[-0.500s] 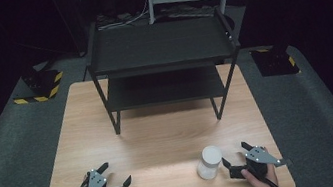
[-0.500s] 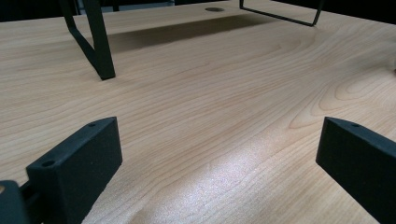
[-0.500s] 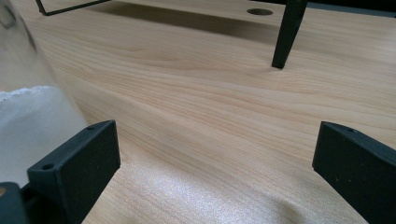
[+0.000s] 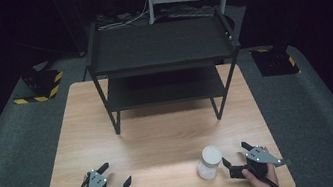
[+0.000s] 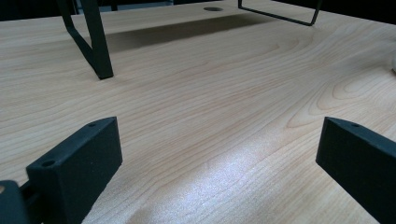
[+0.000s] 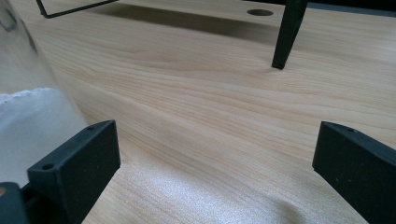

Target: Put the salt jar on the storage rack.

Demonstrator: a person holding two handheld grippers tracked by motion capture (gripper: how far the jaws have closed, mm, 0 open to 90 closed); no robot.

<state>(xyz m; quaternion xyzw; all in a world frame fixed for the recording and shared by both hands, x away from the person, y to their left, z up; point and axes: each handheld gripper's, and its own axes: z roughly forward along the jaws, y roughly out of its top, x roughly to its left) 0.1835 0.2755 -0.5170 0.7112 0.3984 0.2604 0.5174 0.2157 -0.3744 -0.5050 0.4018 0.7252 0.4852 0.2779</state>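
A clear jar with a white lid (image 4: 210, 162) stands upright near the front right of the wooden table (image 4: 166, 139), holding something white inside. My right gripper (image 4: 237, 158) rests just right of it, open, its jaws wide apart and empty; in the right gripper view the jar (image 6: 28, 116) sits at the left edge beside the left jaw, outside the gap (image 6: 215, 158). My left gripper (image 4: 115, 176) lies open near the front left corner, with bare wood between its jaws (image 5: 219, 163).
A black two-tier metal shelf rack (image 4: 161, 59) stands across the back half of the table, its legs (image 5: 95, 42) (image 6: 286, 37) ahead of both grippers. A round cable hole (image 6: 260, 12) is in the tabletop under the rack. Grey carpet surrounds the table.
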